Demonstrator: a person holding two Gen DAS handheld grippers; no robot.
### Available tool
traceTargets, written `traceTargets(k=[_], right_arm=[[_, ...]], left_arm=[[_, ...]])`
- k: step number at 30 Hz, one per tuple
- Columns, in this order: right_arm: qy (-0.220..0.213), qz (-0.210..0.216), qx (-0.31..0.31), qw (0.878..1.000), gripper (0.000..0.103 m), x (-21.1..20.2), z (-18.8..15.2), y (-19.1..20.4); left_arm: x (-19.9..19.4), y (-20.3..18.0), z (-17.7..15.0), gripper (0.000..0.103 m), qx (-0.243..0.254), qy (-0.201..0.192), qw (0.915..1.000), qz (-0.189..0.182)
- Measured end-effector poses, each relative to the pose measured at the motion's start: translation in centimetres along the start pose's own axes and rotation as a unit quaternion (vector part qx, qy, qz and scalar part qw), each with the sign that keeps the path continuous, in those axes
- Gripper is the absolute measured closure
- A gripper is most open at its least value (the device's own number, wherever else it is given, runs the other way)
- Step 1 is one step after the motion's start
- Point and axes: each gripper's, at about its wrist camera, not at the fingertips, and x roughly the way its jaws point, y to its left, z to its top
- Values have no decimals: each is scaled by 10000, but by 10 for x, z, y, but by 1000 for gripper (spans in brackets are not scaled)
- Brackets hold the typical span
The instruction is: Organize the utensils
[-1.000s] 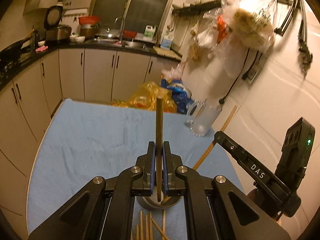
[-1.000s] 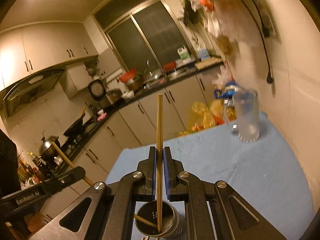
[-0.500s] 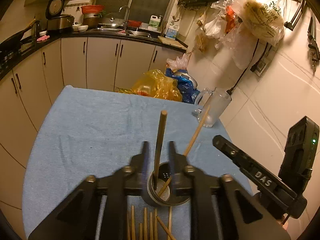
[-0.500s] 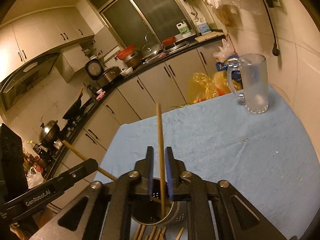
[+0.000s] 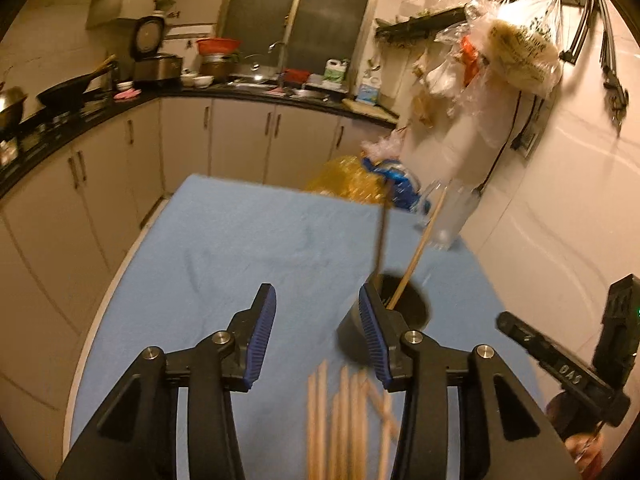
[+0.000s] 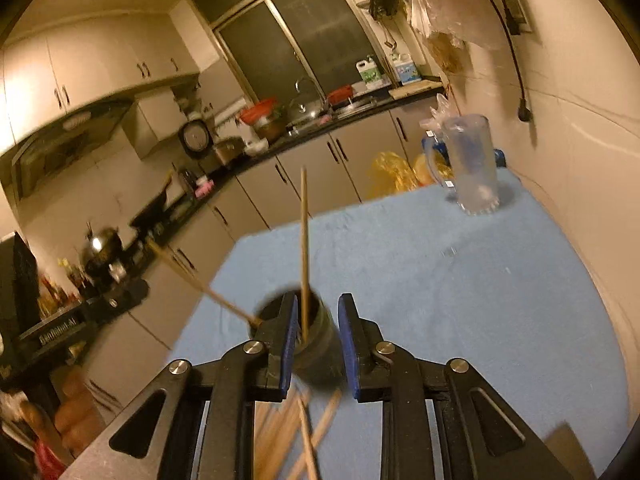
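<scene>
Kitchen tabletop (image 5: pixel 240 248) under blue cloth: left claw (image 5: pixel 316 334), jaws opening and empty, has loose pale wooden chopsticks (image 5: pixel 340 420) lying lengthwise just below it (nearest hand). Right view: right claw (image 6: pixel 318 346), parted and empty, straddles the dark round metal holder (image 6: pixel 316 344)

- I am in a home kitchen, lit warm and dim, with the window (image 5: pixel 304 8) dark over the sink.
- Cream base cabinets (image 5: pixel 240 140) with dark handles run in an L under a black worktop (image 5: pixel 256 94); wall cabinets (image 6: pixel 80 68) and a range hood (image 6: pixel 68 128) hang above.
- A rice cooker (image 5: pixel 154 58), a wok (image 5: pixel 68 92), a tap (image 5: pixel 278 46), a red basin (image 5: pixel 218 45) and detergent bottles (image 5: pixel 335 70) crowd the counter.
- Plastic bags (image 5: pixel 516 52) of food hang from wall hooks.
- My work table carries a blue cloth (image 5: pixel 240 256) and a glass mug (image 6: pixel 472 168).
</scene>
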Motion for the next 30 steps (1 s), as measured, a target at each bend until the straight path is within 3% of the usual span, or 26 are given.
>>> traceTargets(k=[8, 12, 15, 22, 30], right_arm=[[730, -48, -102, 9973, 80, -1, -74, -12], [1051, 7, -121, 9944, 80, 2, -101, -10], [1227, 1, -231, 9922, 80, 7, -113, -5], [1484, -48, -620, 9870, 80, 26, -120, 17], [1937, -411, -1093, 9741, 80, 66, -122, 34]], left_arm=[[16, 44, -115, 60, -201, 770, 9962, 361], [26, 57, -146, 60, -272, 1038, 9931, 475], [21, 61, -146, 56, -358, 943, 9946, 262], [23, 59, -148, 55, -339, 1014, 9941, 176], [24, 58, -145, 55, -331, 1027, 9941, 124]])
